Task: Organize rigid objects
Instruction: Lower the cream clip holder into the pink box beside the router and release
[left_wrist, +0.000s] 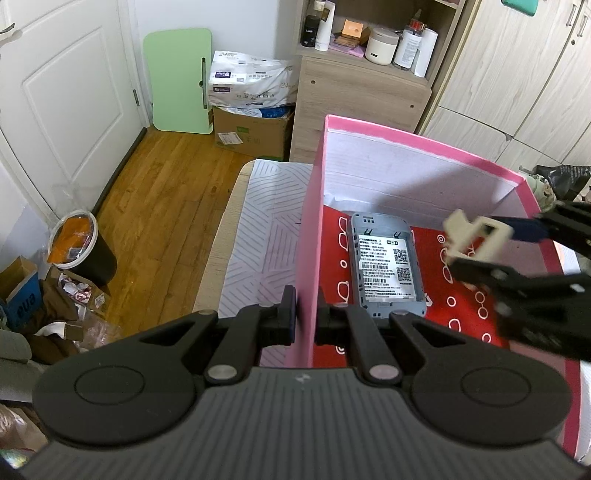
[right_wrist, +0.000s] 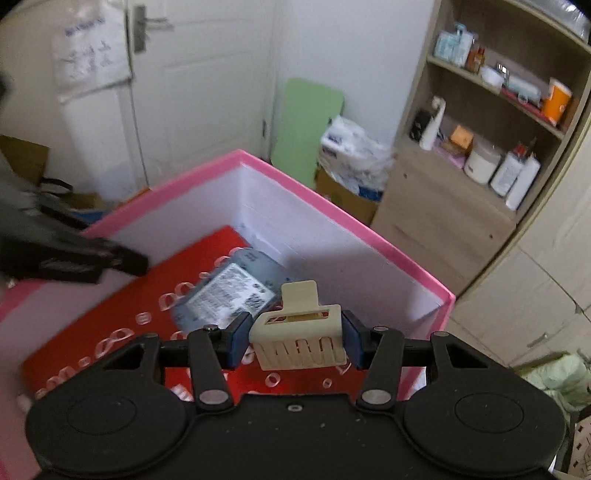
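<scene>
A pink box (left_wrist: 424, 138) with white walls and a red patterned floor stands on a striped cloth. My left gripper (left_wrist: 306, 314) is shut on the box's left wall, one finger outside and one inside. A grey device (left_wrist: 384, 266) with a white label lies on the box floor. My right gripper (left_wrist: 495, 251) comes in from the right above the floor, shut on a cream hair clip (left_wrist: 472, 236). In the right wrist view the hair clip (right_wrist: 301, 328) sits between the blue pads of the right gripper (right_wrist: 295, 341), over the grey device (right_wrist: 229, 291). The left gripper (right_wrist: 122, 260) shows at the pink box's (right_wrist: 332, 206) left wall.
A wooden shelf unit (left_wrist: 362, 92) with bottles and jars stands behind the box, with wardrobe doors (left_wrist: 517, 74) to its right. On the floor are a cardboard box (left_wrist: 251, 129), a green board (left_wrist: 177, 81), a bin (left_wrist: 81, 251) and clutter at the left. A white door (left_wrist: 62, 92) is at far left.
</scene>
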